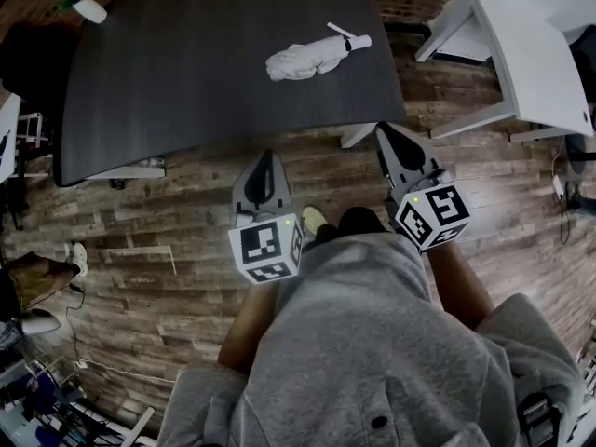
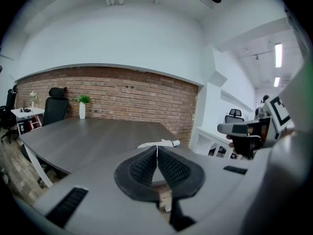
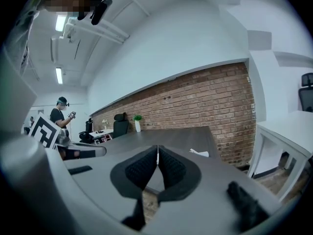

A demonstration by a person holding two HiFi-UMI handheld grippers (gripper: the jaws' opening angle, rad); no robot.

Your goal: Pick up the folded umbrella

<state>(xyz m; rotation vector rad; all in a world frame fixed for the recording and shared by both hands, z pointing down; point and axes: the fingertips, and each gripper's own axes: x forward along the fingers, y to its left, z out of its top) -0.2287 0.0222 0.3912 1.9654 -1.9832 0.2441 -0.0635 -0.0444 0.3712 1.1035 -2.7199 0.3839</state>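
The folded umbrella (image 1: 312, 56), white with its handle end toward the right, lies untouched on the dark table (image 1: 186, 82), toward the far right of the top. Both grippers are held out in front of the person, over the wood plank floor (image 1: 158, 277). The left gripper (image 1: 267, 158) stops short of the table's near edge and points forward and slightly down. Its 2 jaws are clenched together with nothing between them. The right gripper (image 1: 382, 130) sits further forward, its tip at the table's near edge, angled a little leftward, and its jaws are likewise pressed together and empty. Bare forearms run back from both grippers to a grey sweatshirt (image 1: 372, 361). In the left gripper view the umbrella lies straight ahead beyond the closed tips. In the right gripper view it lies to their right.
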